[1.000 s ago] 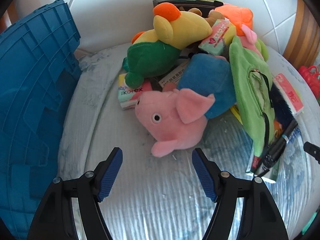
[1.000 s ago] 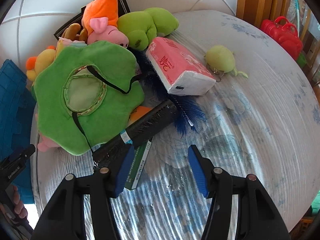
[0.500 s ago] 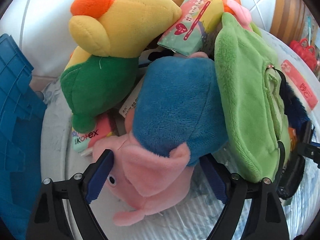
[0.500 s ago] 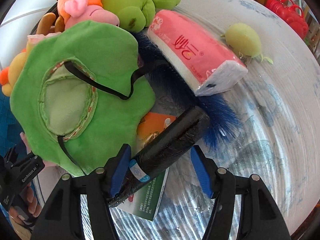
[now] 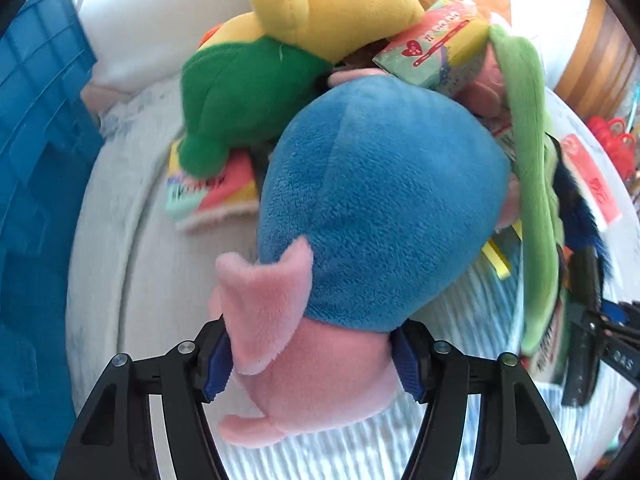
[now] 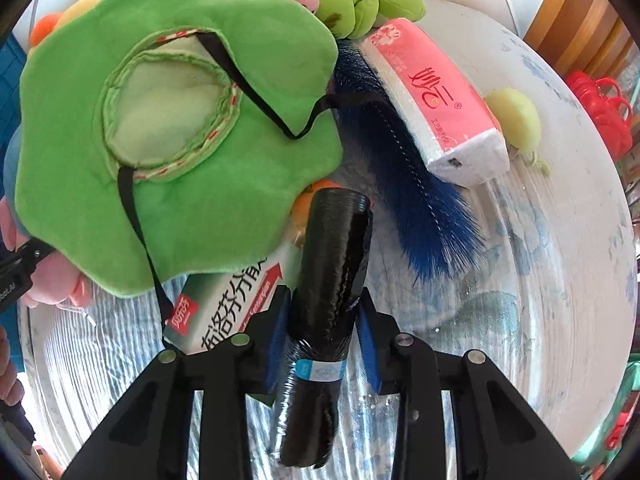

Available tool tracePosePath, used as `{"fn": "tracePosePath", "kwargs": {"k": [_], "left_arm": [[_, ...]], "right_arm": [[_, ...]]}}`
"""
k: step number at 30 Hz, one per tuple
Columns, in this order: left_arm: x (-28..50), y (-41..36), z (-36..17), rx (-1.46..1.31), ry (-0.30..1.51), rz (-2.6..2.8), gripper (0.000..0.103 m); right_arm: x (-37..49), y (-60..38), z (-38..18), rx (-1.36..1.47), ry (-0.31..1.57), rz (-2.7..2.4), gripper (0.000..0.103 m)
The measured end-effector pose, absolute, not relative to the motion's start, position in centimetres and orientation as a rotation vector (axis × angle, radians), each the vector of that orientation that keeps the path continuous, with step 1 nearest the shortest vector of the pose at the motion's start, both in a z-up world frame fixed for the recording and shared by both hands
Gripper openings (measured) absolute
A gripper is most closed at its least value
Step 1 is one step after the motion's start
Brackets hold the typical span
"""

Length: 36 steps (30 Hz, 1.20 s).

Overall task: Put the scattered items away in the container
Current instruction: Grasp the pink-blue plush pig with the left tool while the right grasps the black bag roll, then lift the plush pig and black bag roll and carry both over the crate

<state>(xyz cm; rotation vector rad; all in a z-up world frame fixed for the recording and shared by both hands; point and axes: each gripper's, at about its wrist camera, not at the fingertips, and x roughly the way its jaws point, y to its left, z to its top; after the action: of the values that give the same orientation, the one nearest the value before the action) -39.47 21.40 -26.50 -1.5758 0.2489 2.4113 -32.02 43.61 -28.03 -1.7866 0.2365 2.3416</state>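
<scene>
On the near table edge, the left gripper [image 5: 310, 356] clamps the pink-and-blue plush pig [image 5: 360, 240], the right gripper [image 6: 322, 340] the black plastic bag roll [image 6: 326, 300], the pile unsorted.

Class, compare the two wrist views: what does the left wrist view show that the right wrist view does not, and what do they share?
Only the left wrist view: the left gripper shut on the pink and blue plush pig, with the blue crate alongside.

Only the right wrist view: the right gripper shut on the black roll, plus the pale green ball toy.

Both: the green flower-shaped plush, the blue feathery item, and the pink tissue pack.
</scene>
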Motion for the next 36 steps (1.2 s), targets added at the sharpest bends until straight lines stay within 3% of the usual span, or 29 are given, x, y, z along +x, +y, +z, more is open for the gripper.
{"fn": "tracePosePath", "kwargs": {"k": [6,9,13,19,20,21,22,23,30,36], "left_arm": [[-35.6,21.1,-26.5,-1.599,0.251,2.378,0.065],[-35.6,21.8,-26.8,-1.593,0.311,2.381,0.070],[-36.3,22.8,-27.3,-1.577,0.391,2.379,0.074],[-38.4,24.9,-28.8,-1.560,0.483,2.330,0.076],[-38.6,25.3,-29.1,-1.561,0.496,2.319,0.076],[-38.5,25.4,-29.3,-1.559,0.497,2.319,0.073],[-38.5,25.5,-29.5,-1.556,0.498,2.321,0.068],[-38.4,25.7,-29.7,-1.553,0.498,2.322,0.065],[-36.4,24.1,-27.5,-1.520,0.412,2.372,0.061],[-34.0,22.3,-22.5,-1.397,0.346,2.480,0.061]], "right_arm": [[-30.6,44.2,-27.7,-1.792,0.308,2.351,0.030],[-30.4,44.9,-27.3,-1.771,0.373,2.363,0.031],[-30.3,45.2,-26.6,-1.748,0.399,2.363,0.055],[-29.1,46.6,-28.6,-1.746,0.534,2.275,0.056],[-29.1,46.7,-28.9,-1.747,0.539,2.266,0.056],[-29.1,46.6,-29.0,-1.752,0.525,2.260,0.050],[-29.2,46.5,-29.2,-1.756,0.510,2.255,0.035],[-29.3,46.3,-29.3,-1.758,0.488,2.250,0.030],[-28.5,44.4,-28.9,-1.738,0.441,2.281,0.029],[-26.9,42.9,-24.7,-1.634,0.405,2.403,0.029]]}}
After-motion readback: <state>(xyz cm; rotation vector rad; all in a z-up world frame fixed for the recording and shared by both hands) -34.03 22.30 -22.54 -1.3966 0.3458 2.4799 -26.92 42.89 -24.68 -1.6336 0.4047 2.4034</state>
